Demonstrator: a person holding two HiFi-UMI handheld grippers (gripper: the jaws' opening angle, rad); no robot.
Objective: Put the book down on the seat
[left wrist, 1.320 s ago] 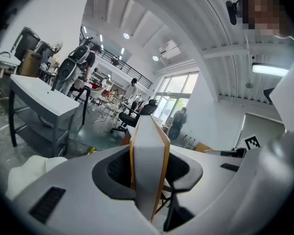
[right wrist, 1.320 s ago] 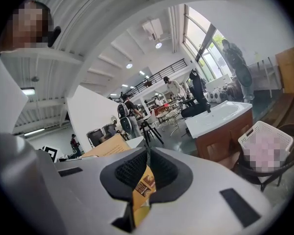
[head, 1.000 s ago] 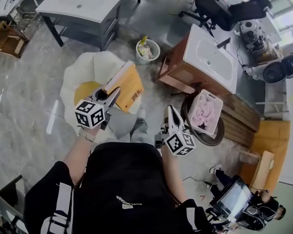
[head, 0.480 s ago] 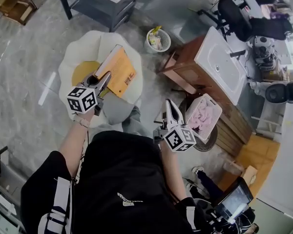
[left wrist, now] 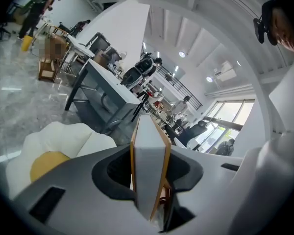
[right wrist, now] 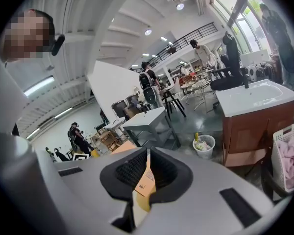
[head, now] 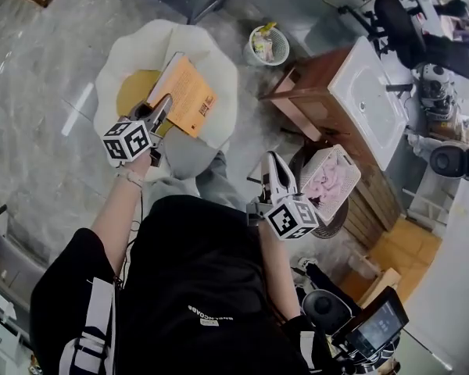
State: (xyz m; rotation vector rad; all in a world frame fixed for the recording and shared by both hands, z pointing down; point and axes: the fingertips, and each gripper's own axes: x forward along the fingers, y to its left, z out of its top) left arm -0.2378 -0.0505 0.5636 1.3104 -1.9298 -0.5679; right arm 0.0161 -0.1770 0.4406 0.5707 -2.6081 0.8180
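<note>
The white, petal-shaped padded seat with a yellow centre (head: pixel 211 61) sat under the orange-covered book (head: pixel 189 100), which was tilted just over it. The left gripper (head: pixel 160 108) clamped the book's edge, its jaws partly apart. The right gripper (head: pixel 276 164) was closed and empty.

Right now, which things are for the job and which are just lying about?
For the job: book, clamped in the left tongs; seat.
Just lying about: bin, basket, sink cabinet.
</note>
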